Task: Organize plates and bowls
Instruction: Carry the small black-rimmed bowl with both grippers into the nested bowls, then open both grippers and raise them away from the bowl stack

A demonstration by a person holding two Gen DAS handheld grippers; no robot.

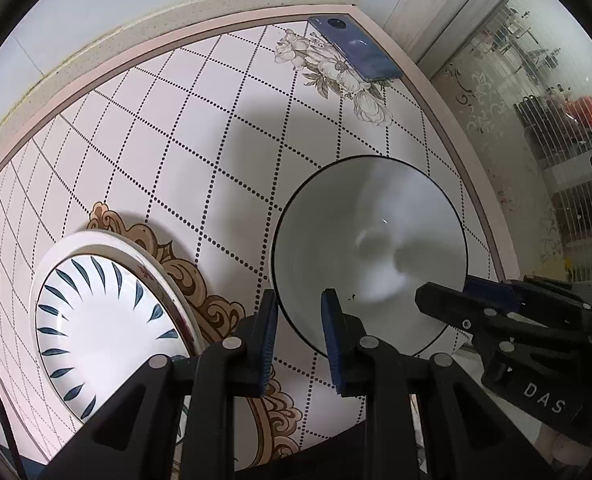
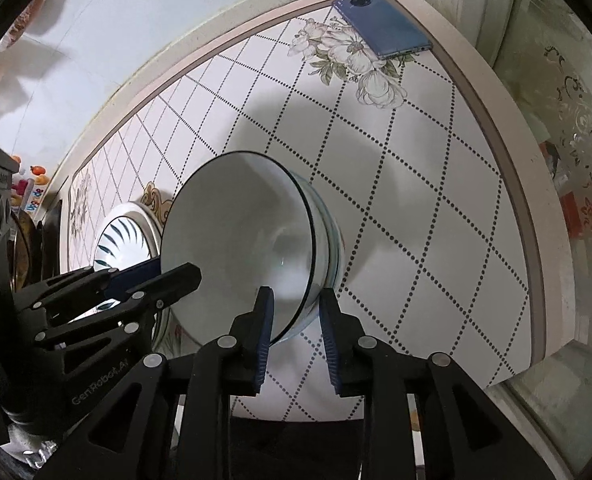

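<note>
A white bowl (image 1: 375, 240) with a thin dark rim sits nested on at least one more bowl (image 2: 333, 240) on the patterned table (image 1: 224, 128). My left gripper (image 1: 299, 300) is shut on the top bowl's left rim, one pad inside and one outside. My right gripper (image 2: 296, 296) straddles the opposite rim of the white bowl (image 2: 236, 240), its jaws slightly apart and a small gap showing at the outer pad. Left of the bowls lies a plate with blue leaf strokes (image 1: 108, 320), stacked on a wider white plate (image 1: 56, 256).
A blue phone (image 1: 355, 48) lies at the table's far corner by a flower print. The table's rounded edge (image 2: 531, 240) runs close on the right, with a frosted glass door (image 2: 575, 128) beyond. A wall borders the far side. Kitchen items stand at far left (image 2: 28, 200).
</note>
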